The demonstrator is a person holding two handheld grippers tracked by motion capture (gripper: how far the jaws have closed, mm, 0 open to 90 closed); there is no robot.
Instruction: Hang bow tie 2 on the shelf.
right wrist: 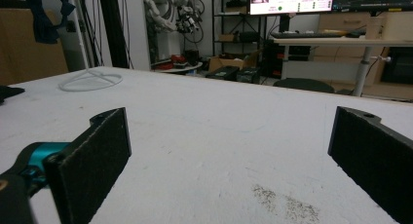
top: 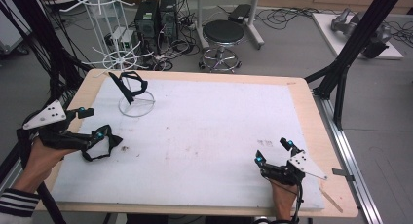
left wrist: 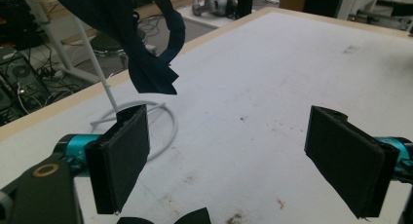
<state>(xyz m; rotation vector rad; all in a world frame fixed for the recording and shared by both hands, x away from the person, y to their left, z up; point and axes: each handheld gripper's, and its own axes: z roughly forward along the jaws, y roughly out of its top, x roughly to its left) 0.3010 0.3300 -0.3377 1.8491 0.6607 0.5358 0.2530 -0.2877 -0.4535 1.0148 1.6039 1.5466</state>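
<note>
A dark cloth (top: 129,85) hangs on a small white wire stand (top: 138,109) at the back left of the white board (top: 209,131). In the left gripper view the cloth (left wrist: 134,44) dangles over the stand's ring base (left wrist: 168,124). A second black cloth piece (top: 106,144) lies on the board at the left, just under my left gripper (top: 93,122). The left gripper (left wrist: 234,160) is open, with nothing between its pads; the black piece (left wrist: 168,218) peeks in below. My right gripper (top: 274,151) rests near the front right edge, open (right wrist: 234,156) and empty.
Past the table's far edge stand a tall white wire rack (top: 104,19), computer towers (top: 156,17) and a stool (top: 223,34). A black frame post (top: 360,34) rises at the back right. A thin wooden stick (top: 331,199) lies at the front right corner.
</note>
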